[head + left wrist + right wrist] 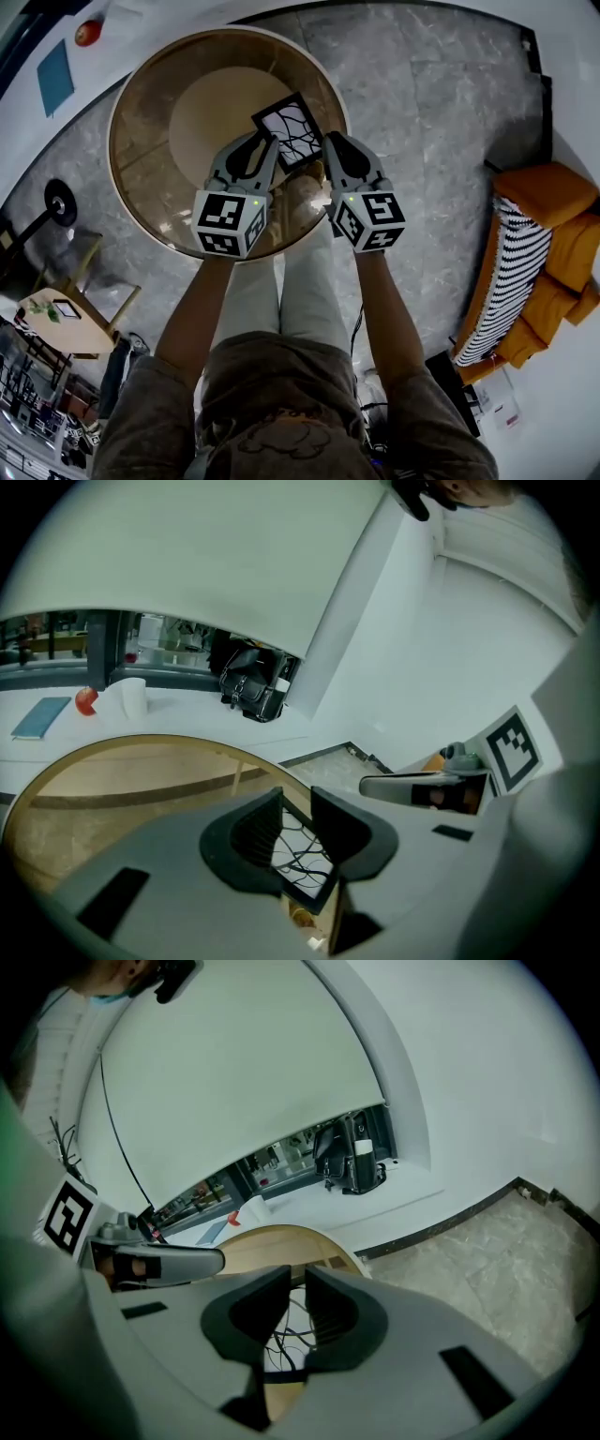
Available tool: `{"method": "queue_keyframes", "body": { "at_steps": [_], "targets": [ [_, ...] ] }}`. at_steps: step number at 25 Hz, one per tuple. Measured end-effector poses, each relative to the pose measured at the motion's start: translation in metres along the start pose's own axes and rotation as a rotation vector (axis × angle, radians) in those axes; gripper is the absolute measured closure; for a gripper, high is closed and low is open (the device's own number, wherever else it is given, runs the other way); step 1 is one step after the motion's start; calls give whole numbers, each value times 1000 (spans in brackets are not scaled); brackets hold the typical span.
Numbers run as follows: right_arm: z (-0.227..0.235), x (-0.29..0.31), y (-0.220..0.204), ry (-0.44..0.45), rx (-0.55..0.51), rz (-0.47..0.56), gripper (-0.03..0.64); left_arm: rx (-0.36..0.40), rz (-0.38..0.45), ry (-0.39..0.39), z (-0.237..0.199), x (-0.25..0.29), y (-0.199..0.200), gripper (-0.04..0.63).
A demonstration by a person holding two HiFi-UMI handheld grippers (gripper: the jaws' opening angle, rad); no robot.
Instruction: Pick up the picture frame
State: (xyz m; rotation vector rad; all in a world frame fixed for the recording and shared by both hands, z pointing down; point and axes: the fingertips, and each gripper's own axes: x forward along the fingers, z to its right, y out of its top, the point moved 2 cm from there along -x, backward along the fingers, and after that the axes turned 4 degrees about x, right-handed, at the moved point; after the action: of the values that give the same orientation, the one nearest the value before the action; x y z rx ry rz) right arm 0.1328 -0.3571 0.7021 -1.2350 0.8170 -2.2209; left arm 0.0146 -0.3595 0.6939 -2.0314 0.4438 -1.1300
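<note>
Reaching stage only: the picture frame (291,131) is not picked up yet. It sits on the round table (114,141), near the middle and a bit to the far-right side. Whether it lies flat or is propped up, I cannot tell.

Left gripper (267,142) is at the frame's left edge and right gripper (330,142) at its right edge, both very near. No contact is visible.

In the left gripper view the jaws stand a little apart, w/ the frame's black border and line pattern showing through the gap behind them, and nothing is pinched. In the right gripper view the jaws are almost together, w/ only a thin slit, and they clamp nothing.

What is left, in my judgement: close on an edge, then lift.

Pose: both forearms are stretched fwd side by side, the grippers point fwd and down at the frame, and the marker cubes face the head camera.
</note>
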Motion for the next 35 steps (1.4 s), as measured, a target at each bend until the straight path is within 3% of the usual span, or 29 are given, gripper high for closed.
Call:
{"method": "queue_keyframes", "body": {
  "at_steps": [2,5,20,35],
  "targets": [
    [-3,5,-2,38,-4,-8,454,-16,-6,-2,0,3,-3,461],
    [-6,8,-5,67,-9,-17,413,-31,-19,1,2,5,-8,403],
    [18,42,-37,56,-57,-150,411,-106,-134,50,-13,25,-55,396],
    [37,73,-71,53,-88,-244,430,-256,-238,132,-30,52,-106,433]
  ]
}}
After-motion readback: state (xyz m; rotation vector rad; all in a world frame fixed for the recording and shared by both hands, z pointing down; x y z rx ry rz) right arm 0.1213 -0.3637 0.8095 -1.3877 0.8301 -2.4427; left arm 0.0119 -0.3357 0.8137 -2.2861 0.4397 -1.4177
